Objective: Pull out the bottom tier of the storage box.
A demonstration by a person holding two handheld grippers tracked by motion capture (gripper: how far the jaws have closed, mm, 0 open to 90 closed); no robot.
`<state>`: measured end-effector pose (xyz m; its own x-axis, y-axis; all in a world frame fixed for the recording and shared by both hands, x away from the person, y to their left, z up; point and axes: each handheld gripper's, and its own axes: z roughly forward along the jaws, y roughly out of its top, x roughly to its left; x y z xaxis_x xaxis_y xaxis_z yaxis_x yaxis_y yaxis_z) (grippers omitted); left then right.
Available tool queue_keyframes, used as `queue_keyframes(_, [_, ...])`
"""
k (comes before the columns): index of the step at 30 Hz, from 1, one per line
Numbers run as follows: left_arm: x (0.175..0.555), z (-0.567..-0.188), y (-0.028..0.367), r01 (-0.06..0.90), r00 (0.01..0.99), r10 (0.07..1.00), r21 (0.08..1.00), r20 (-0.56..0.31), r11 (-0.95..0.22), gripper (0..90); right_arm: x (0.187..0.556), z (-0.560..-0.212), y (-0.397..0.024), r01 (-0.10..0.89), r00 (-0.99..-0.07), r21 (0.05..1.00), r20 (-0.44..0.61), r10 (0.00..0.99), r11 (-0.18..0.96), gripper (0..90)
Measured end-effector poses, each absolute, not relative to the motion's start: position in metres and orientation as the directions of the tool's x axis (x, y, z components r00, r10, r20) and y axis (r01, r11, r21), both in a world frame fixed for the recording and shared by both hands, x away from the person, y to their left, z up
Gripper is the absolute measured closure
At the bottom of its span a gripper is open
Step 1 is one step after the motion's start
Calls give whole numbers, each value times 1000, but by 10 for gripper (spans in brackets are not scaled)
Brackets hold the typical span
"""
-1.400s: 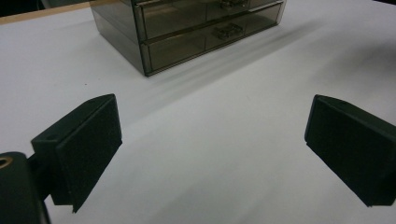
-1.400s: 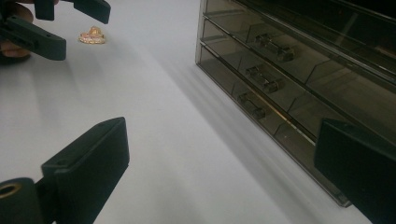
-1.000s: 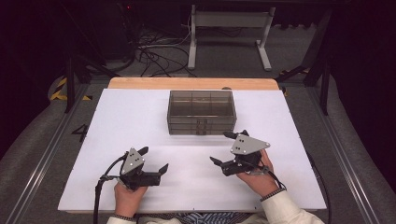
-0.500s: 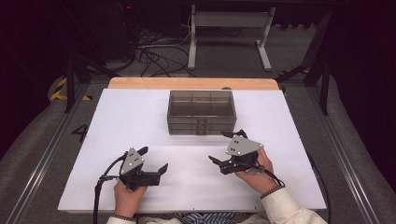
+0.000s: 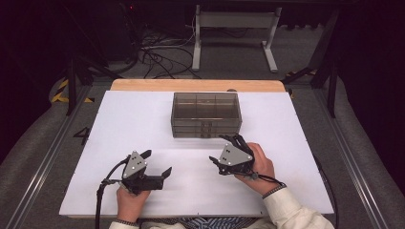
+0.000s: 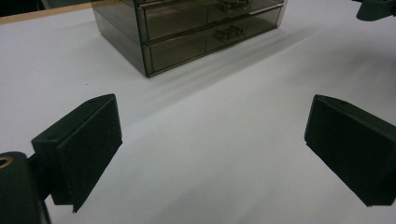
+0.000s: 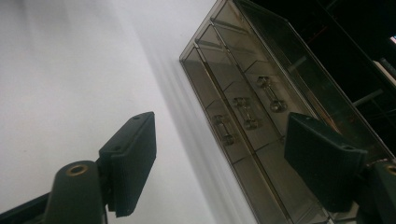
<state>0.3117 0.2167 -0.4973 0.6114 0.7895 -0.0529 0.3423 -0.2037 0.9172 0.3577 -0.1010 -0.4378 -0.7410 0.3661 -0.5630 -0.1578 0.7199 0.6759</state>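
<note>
The drawer cabinet [image 5: 206, 115], a smoke-tinted clear plastic unit with three shallow drawers, stands at the far middle of the white table [image 5: 119, 124], its front and small clear handles [image 7: 246, 113] turned toward the person; the right gripper [image 5: 228, 151] sits just in front of its right half, rolled on its side, its jaws having just been narrowing yet standing well apart with nothing between them, and in the right gripper view they frame the column of handles; the left gripper [image 5: 156, 163] rests low near the table's near edge, well apart from the cabinet, jaws wide and empty.

The risks, as I judge them: the handles are small and stacked close, so a gripper coming in rolled could straddle two of them or catch the wrong drawer; slick clear plastic may let the pads [image 7: 132, 161] slip off; the cabinet looks light and nothing braces it, so a pull on one drawer could drag or tip the whole unit forward across the smooth table; a jaw tip coming in low could knock the front and shove the cabinet back toward the wooden edge [image 5: 191, 85]; the left gripper is too far off to steady it in time.
</note>
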Motion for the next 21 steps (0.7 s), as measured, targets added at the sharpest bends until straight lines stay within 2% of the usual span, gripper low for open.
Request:
queue_keyframes(9, [312, -497, 217, 345, 611, 790, 915, -50, -209, 49, 363, -443, -97, -146, -738, 666, -566, 367, 731, 306])
queue_keyframes(16, [312, -497, 217, 345, 611, 790, 915, -51, -207, 48, 365, -451, -94, -237, -718, 641, -622, 313, 730, 350])
queue_keyframes(21, [312, -497, 217, 344, 612, 790, 915, -47, -212, 48, 370, -459, -87, -236, -680, 602, -663, 312, 763, 410])
